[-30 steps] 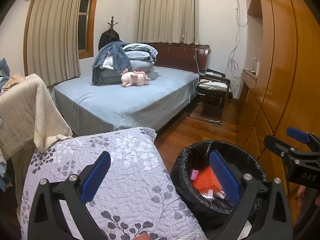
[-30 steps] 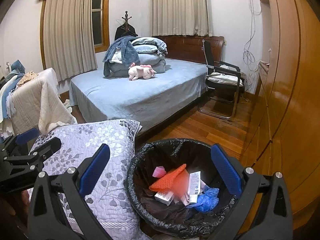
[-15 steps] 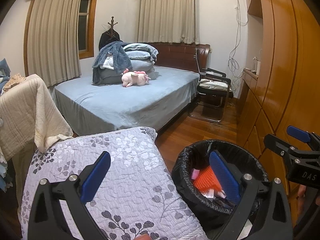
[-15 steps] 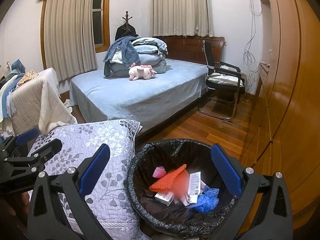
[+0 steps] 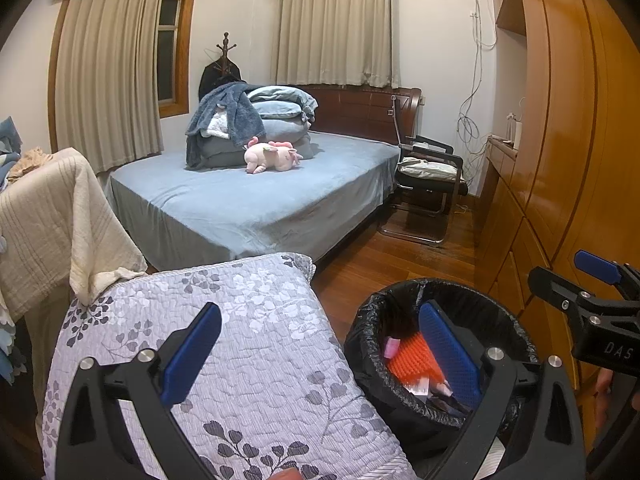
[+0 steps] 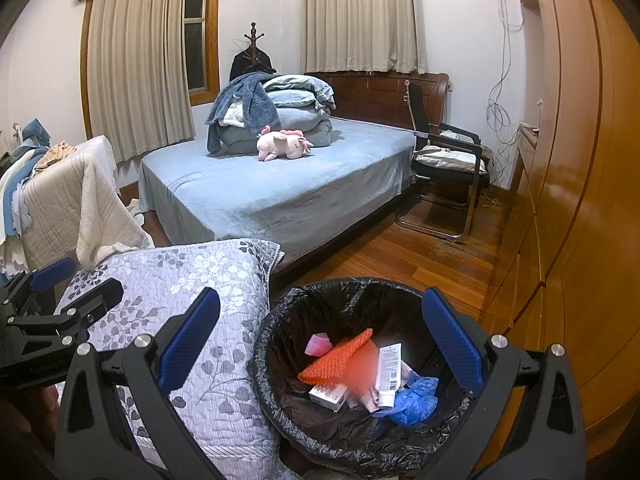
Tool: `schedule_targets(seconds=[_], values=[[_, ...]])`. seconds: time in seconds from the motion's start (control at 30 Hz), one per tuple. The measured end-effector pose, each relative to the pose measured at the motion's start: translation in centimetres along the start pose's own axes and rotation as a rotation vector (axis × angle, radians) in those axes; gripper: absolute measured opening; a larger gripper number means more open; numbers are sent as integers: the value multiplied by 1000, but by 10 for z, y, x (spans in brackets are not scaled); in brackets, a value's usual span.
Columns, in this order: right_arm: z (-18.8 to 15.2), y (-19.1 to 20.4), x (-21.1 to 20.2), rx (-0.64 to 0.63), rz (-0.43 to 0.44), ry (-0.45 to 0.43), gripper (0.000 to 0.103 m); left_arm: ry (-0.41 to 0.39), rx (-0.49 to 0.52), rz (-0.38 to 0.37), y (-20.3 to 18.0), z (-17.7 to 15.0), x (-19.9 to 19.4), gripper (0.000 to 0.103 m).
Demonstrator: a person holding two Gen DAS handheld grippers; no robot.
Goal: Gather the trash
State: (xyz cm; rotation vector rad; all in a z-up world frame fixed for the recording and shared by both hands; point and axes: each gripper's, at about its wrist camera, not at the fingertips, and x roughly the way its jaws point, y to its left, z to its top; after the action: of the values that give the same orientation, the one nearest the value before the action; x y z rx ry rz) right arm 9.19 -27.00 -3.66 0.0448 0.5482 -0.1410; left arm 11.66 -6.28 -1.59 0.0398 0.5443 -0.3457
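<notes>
A bin lined with a black bag (image 6: 352, 300) (image 5: 484, 300) stands on the wood floor beside a quilted cushion. Inside it lie an orange mesh piece (image 6: 340, 360) (image 5: 412, 360), a white tube (image 6: 388, 376), a small white box (image 6: 328, 394), a pink bit (image 6: 318, 344) and a crumpled blue glove (image 6: 416, 398). My right gripper (image 6: 320, 344) hangs open above the bin with nothing between its fingers. My left gripper (image 5: 320, 354) is open and empty too, over the cushion's right edge and the bin's left rim. Each gripper shows at the edge of the other's view.
A grey floral quilted cushion (image 5: 240, 340) (image 6: 192, 280) fills the lower left. Behind it is a bed with a blue sheet (image 5: 260, 192), folded bedding and a pink plush toy (image 5: 272, 156). A black chair (image 5: 430, 176) stands right of the bed. Wooden wardrobe doors (image 5: 560, 160) line the right side.
</notes>
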Motion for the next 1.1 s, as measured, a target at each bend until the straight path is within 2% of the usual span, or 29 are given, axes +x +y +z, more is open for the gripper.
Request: schedule_targets(seconds=[1.1], values=[[0,1,0,1,-1,-1,98,1,2,0,1,0,0,97]])
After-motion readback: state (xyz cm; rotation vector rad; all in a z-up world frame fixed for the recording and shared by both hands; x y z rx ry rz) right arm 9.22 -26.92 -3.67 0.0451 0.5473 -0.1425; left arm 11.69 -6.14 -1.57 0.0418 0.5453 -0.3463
